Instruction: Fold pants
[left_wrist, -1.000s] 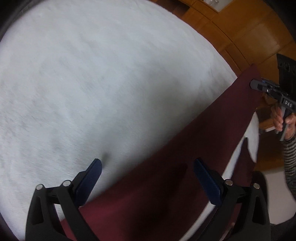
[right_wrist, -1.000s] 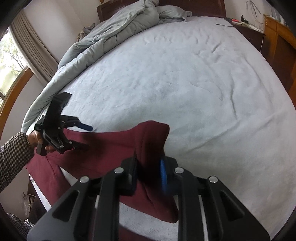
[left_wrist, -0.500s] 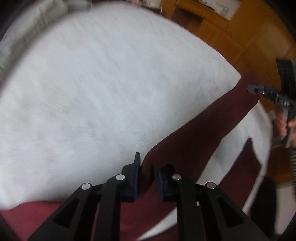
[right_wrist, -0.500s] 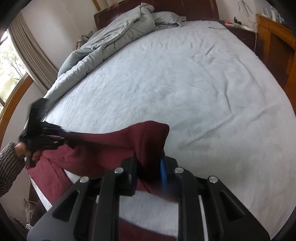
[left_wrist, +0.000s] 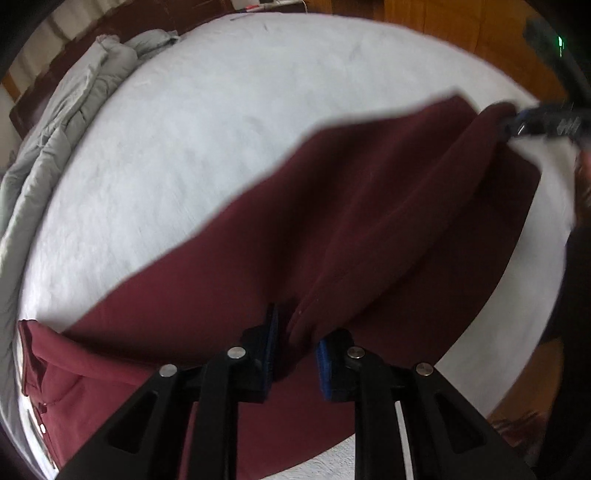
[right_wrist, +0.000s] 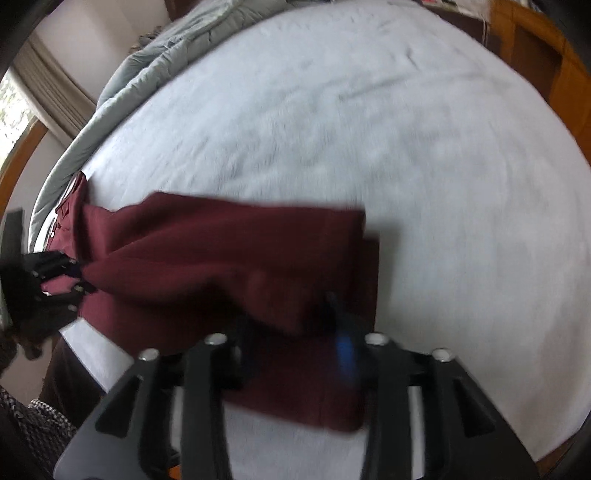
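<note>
Left tongs (left_wrist: 295, 350) pinch pants (left_wrist: 351, 206); right tongs (right_wrist: 295, 325) just opening around them; quilt (left_wrist: 66, 122) bedside.

We see dark maroon pants (left_wrist: 332, 229), one plain colour with no pattern; the bed sheet (left_wrist: 207, 122) under them is pale bluish white, plain; a rumpled duvet (left_wrist: 66, 110) is soft grey-green; our left gripper (left_wrist: 295, 354) is black with bright blue pads; our right gripper (right_wrist: 295, 332) is black too, with a blue pad showing; the wooden furniture (right_wrist: 532, 55) is warm orange-brown; a sleeve (right_wrist: 33, 417) has a fine black-and-white check; the curtain (right_wrist: 51, 99) is beige.
</note>
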